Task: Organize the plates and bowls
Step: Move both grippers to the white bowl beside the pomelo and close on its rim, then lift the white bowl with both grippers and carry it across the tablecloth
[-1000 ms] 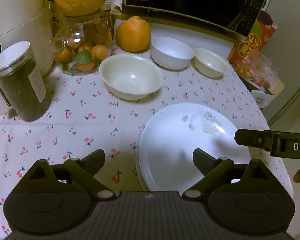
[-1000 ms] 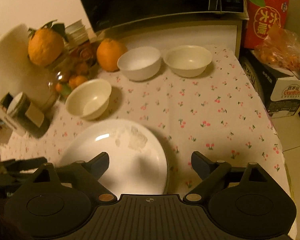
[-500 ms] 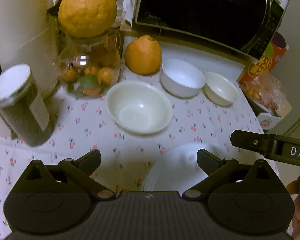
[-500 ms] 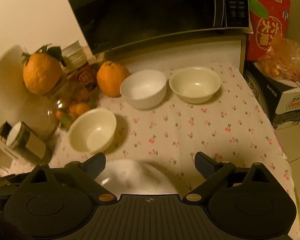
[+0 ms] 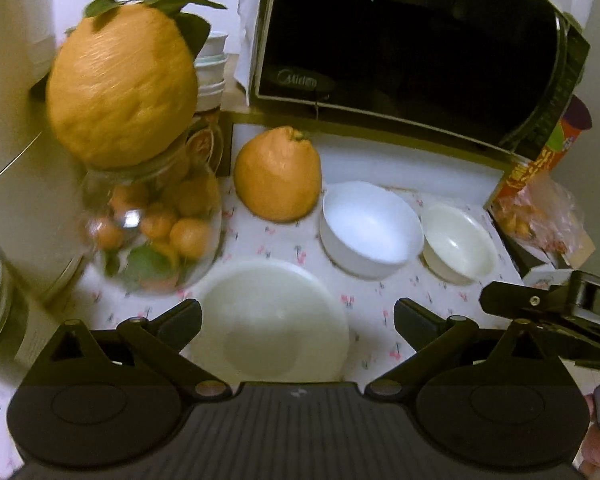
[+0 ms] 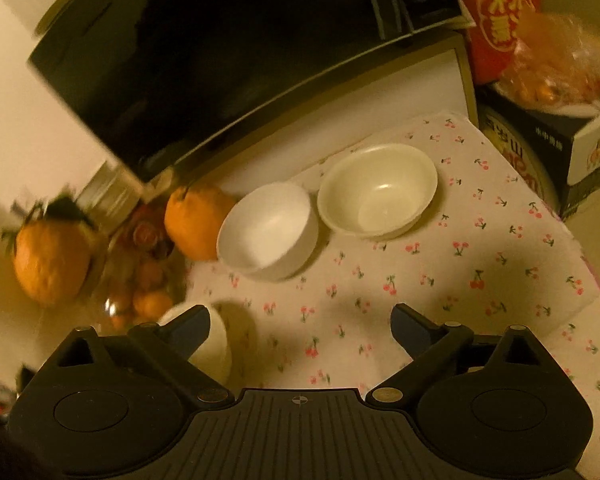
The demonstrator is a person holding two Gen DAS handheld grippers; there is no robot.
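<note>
Three bowls stand on the cherry-print tablecloth [image 6: 420, 280]. A large cream bowl [image 5: 272, 320] lies right in front of my open, empty left gripper [image 5: 298, 316], between its fingers; its edge shows in the right wrist view [image 6: 216, 340]. A white bowl [image 5: 370, 228] [image 6: 268, 230] and a smaller cream bowl [image 5: 458, 244] [image 6: 378, 190] stand side by side farther back. My right gripper [image 6: 300, 320] is open and empty above bare cloth; it shows at the right of the left wrist view [image 5: 548, 308]. The plates are out of view.
A black microwave [image 5: 412, 48] stands behind the bowls. A large orange fruit [image 5: 278, 174] sits left of the white bowl. A glass jar of small oranges [image 5: 152, 216] carries a big citrus [image 5: 120, 84]. A red box [image 6: 496, 16] and bagged fruit [image 6: 560, 64] are at right.
Both grippers have moved forward toward the bowls and the microwave. The stack of white plates has dropped out of both views. Both grippers stay open.
</note>
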